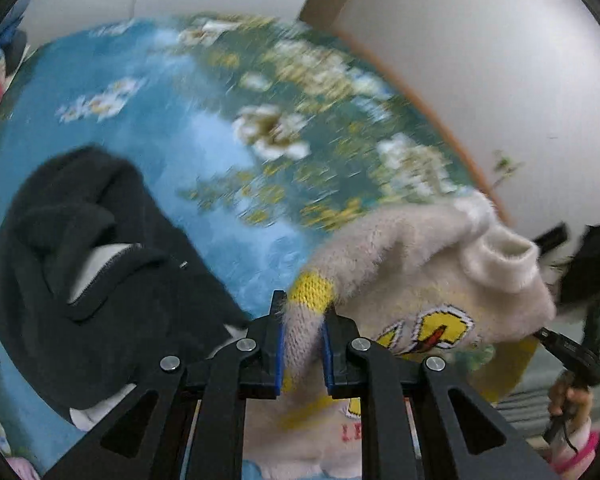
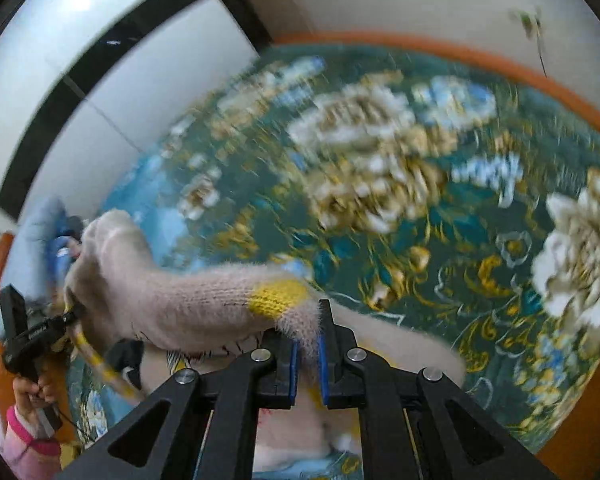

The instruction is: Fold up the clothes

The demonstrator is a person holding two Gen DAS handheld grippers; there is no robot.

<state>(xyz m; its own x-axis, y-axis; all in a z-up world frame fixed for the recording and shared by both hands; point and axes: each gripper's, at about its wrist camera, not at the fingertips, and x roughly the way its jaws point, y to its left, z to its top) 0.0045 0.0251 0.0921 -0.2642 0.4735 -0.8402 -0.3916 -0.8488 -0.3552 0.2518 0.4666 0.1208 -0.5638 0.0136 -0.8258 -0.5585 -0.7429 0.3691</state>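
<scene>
A fuzzy cream sweater [image 1: 412,256] with yellow patches and a cartoon print hangs lifted above the bed. My left gripper [image 1: 303,320] is shut on one shoulder of it, by a yellow patch [image 1: 310,290]. My right gripper [image 2: 308,332] is shut on the other shoulder of the sweater [image 2: 188,296], beside its yellow patch [image 2: 278,294]. The sweater's collar [image 1: 504,260] sits between the two grips. Each view shows the other gripper held in a hand, at the right in the left wrist view [image 1: 572,356] and at the left in the right wrist view [image 2: 36,340].
A dark fleece jacket [image 1: 100,264] lies crumpled on the blue floral bedspread [image 1: 204,152] to the left. The bedspread [image 2: 420,184] has an orange wooden bed edge [image 2: 500,64] behind it. White walls stand beyond. Both views are motion-blurred.
</scene>
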